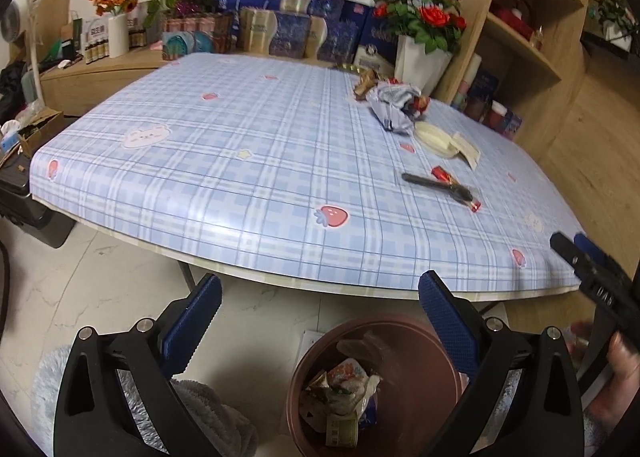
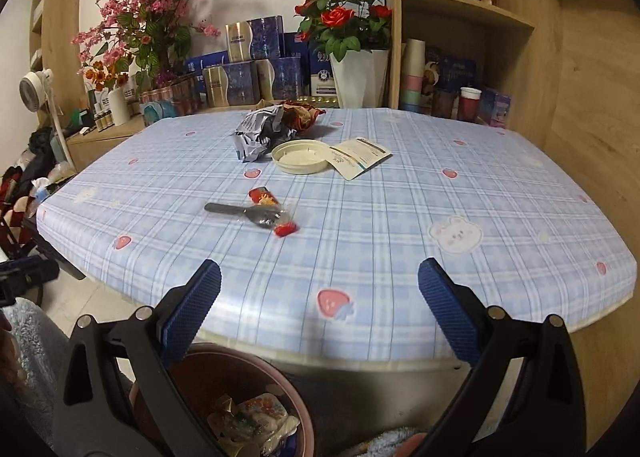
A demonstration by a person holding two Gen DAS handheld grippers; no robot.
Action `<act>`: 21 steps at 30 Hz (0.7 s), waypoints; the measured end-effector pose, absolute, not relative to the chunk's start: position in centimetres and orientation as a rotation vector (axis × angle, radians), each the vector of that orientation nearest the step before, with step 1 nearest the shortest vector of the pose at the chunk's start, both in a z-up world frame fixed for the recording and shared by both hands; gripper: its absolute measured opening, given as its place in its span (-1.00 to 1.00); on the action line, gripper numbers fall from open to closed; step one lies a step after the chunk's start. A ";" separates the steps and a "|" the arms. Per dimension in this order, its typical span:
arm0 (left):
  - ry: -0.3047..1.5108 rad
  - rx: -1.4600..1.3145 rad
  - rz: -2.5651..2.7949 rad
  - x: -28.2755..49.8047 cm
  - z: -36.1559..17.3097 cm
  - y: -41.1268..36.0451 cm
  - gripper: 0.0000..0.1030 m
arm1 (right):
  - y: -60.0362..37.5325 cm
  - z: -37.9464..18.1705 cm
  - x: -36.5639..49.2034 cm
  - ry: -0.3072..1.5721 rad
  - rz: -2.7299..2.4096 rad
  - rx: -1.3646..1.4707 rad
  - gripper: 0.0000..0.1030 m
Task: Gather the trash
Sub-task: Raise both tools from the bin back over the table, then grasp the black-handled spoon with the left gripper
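Trash is split between 2 places right now: a good share already sits in the brown bin (image 1: 372,389) on the floor just below the near table edge, and the rest lies scattered on the plaid table (image 2: 360,225). Left gripper (image 1: 320,321) hangs above the bin with its blue pads spread wide and nothing between them; right gripper (image 2: 320,309) hovers at the table's near edge, equally wide and equally empty. On the table, nearest of the lot, there's a black plastic utensil in a clear sleeve (image 2: 244,212) with a red wrapper (image 2: 264,195) touching it at 1 end and a second red scrap (image 2: 286,229) at the other. Farther back sits a cream round lid (image 2: 300,156), a flat printed packet (image 2: 360,157) tucked against its rim, then a crumpled silver bag (image 2: 260,133) and a brown-red wrapper (image 2: 300,113) behind that. My read: this is the gap between 2 pickups, both tools free, the collection partly done. The next move looks like a reach forward from the right side to the utensil cluster, jaws coming down across the thin sleeve, since it lies flat and could slide on that glossy cloth. The lid is low too and will want a rim grip.
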State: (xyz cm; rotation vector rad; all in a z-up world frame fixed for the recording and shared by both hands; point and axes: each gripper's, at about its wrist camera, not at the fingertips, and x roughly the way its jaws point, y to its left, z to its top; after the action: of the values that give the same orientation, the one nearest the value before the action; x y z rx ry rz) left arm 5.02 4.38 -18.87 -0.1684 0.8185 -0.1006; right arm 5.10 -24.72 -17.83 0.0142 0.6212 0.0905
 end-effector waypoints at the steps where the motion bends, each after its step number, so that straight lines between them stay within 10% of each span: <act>1: 0.829 -0.165 -0.099 5.4 -18.9 4.1 0.87 | -25.0 -17.9 5.6 0.633 0.095 0.017 0.89; 21: 0.898 0.151 -0.407 17.8 -18.8 -9.1 0.46 | -29.6 -20.0 12.2 0.755 0.146 0.110 0.89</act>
State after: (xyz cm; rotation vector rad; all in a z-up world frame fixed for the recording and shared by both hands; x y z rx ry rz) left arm 17.81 -9.12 -18.81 0.1511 0.8977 -0.4067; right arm 12.24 -29.65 -20.01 0.1100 0.7552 0.1464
